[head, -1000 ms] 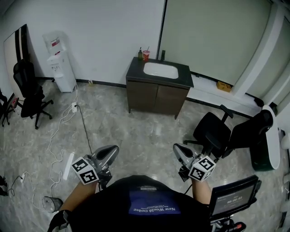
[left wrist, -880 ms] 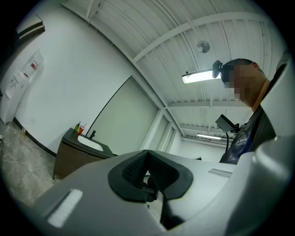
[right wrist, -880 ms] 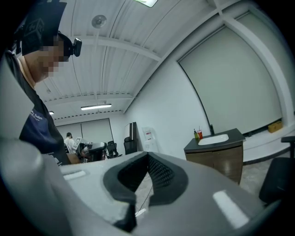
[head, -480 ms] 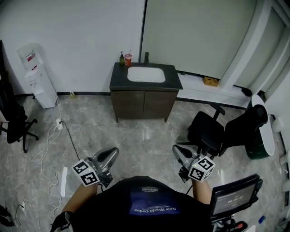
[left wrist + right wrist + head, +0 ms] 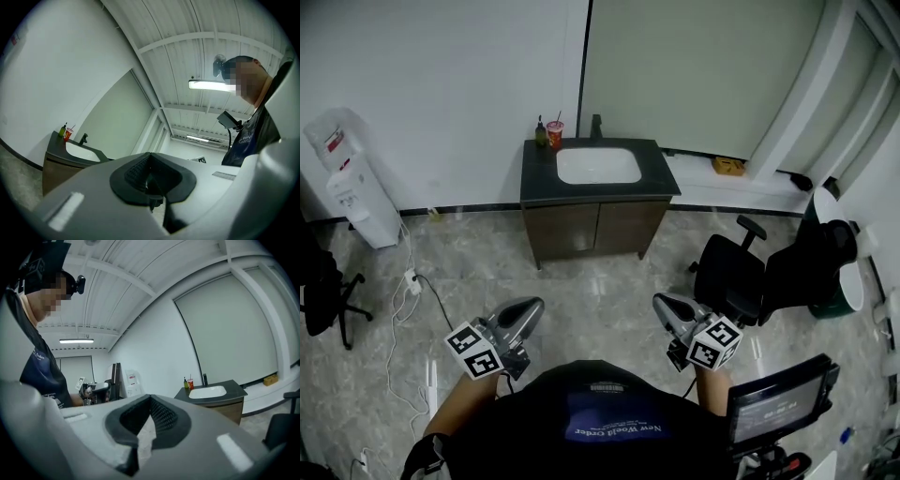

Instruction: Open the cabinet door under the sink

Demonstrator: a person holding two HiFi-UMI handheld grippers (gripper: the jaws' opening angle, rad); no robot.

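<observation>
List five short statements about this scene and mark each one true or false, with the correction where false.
1. Both cabinet doors under the sink are closed. True.
2. The right gripper grips a door handle. False: its fingers are shut on nothing, and open floor separates it from the cabinet.
3. A red cup stands beside a green bottle at the back of the counter. True.
4. The water dispenser stands at the head view's right of the cabinet. False: it stands at the left, against the wall.
5. A black office chair stands at the head view's right of the cabinet. True.
</observation>
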